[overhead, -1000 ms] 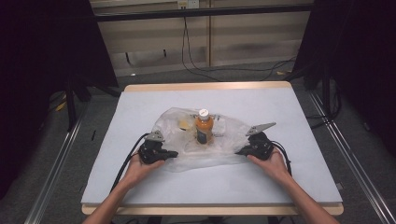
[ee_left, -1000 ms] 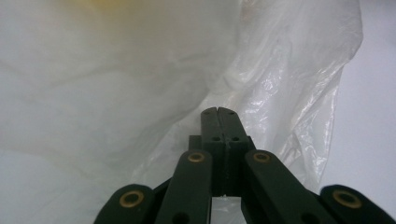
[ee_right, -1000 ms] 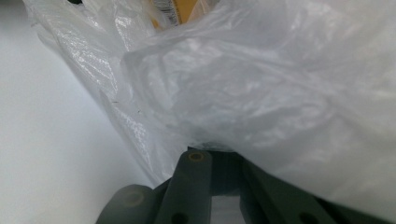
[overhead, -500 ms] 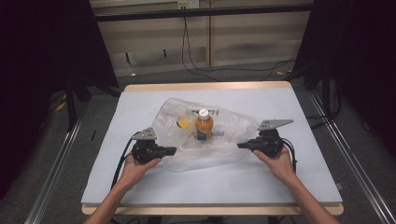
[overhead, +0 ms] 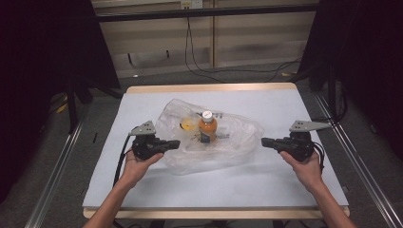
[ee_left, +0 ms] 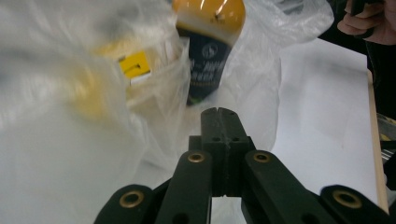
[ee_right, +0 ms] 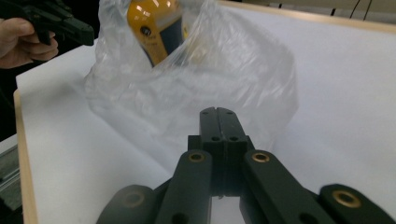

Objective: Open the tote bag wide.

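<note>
A crumpled clear plastic bag [overhead: 237, 137] lies in the middle of the white table [overhead: 285, 190]. Inside it stands an orange bottle [overhead: 207, 129] with a white cap and dark label, beside a small yellow item [overhead: 186, 125]. My left gripper [overhead: 177, 143] is shut at the bag's left edge, pointing right. My right gripper [overhead: 264, 141] is shut at the bag's right edge, pointing left. In the left gripper view the shut jaws [ee_left: 218, 111] face the bottle [ee_left: 210, 56] through the film. In the right gripper view the shut jaws [ee_right: 218, 110] face the bag [ee_right: 210, 74] and bottle [ee_right: 154, 28]. No film shows between either pair.
The table has a wooden rim [overhead: 209, 88] and metal rails [overhead: 57, 175] run along both sides. Cables [overhead: 199, 61] lie on the floor behind it. Bare white tabletop lies in front of the bag, between the forearms.
Both hands have risen. The right gripper has moved to the right, away from the bag's middle. The bag has puffed up and spread a little.
</note>
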